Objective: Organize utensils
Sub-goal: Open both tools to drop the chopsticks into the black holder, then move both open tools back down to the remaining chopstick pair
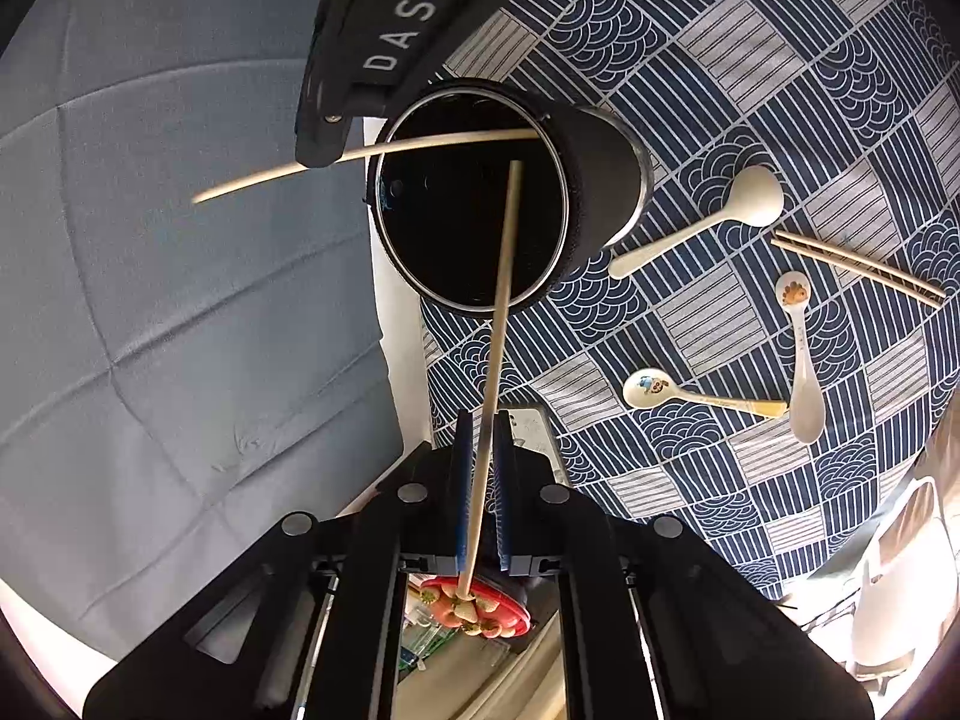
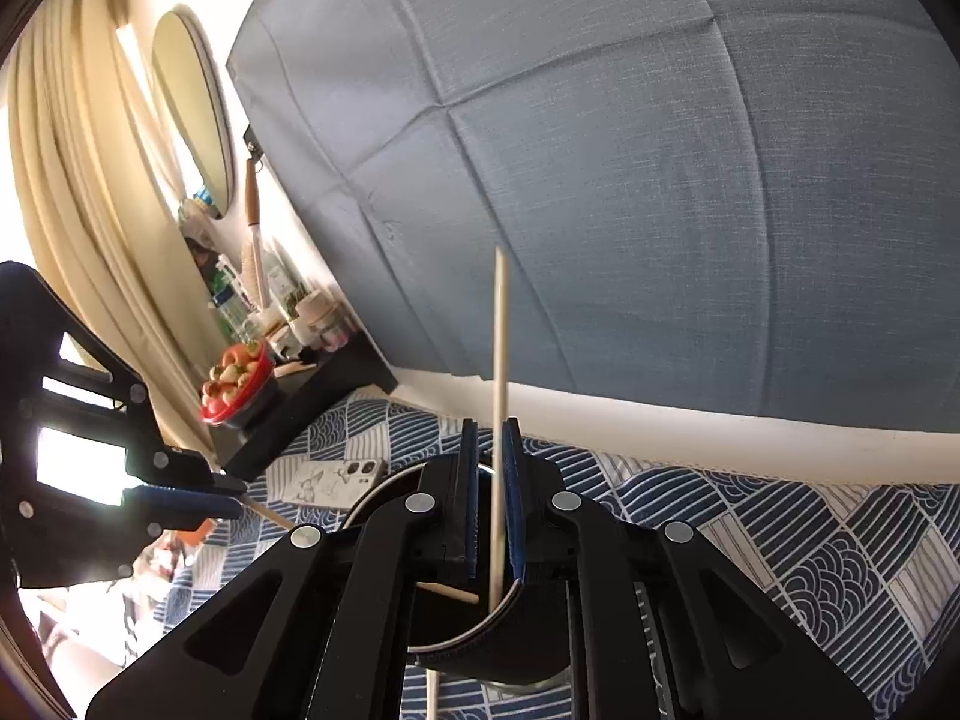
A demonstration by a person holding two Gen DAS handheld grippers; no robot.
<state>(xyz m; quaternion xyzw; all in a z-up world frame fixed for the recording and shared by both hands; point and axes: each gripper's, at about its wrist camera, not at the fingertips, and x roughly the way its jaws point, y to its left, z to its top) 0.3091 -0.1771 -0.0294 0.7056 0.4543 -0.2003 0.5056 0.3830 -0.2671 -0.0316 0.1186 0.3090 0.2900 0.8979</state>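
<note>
while each claw (image 1: 480,480) (image 2: 492,498) pinches a chopstick (image 1: 501,300) (image 2: 498,360), the holder (image 1: 600,192) stands below.

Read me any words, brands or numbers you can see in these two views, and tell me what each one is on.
"DAS": white letters on the black body of the right gripper, seen from the left wrist view.
Bottle labels on the black shelf: too small and blurred to read.
No other text is visible.

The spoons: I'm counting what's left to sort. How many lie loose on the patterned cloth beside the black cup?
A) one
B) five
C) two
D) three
D: the left wrist view shows three on the cloth: a plain white spoon nearest the black cup and two picture-printed spoons.
</note>
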